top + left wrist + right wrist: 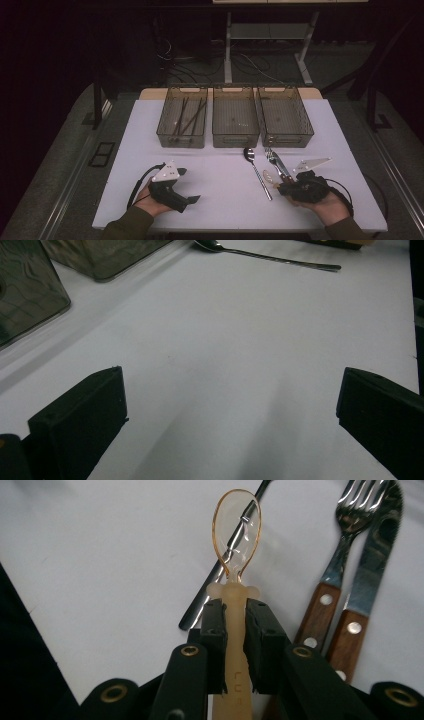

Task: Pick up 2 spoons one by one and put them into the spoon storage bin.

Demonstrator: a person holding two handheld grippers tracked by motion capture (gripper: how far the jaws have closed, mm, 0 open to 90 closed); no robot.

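My right gripper is shut on the cream handle of a small spoon with a clear amber-rimmed bowl. In the high view the right gripper lies at the table's front right, and the small spoon points away from it. Just beyond the small spoon lies a metal spoon, and to the right a wood-handled fork and knife. My left gripper rests at the front left, jaws wide open over bare white table.
Three dark clear bins stand in a row at the back: the left one holds dark chopsticks, then the middle and right bins. The metal spoon, fork and knife lie in front of them.
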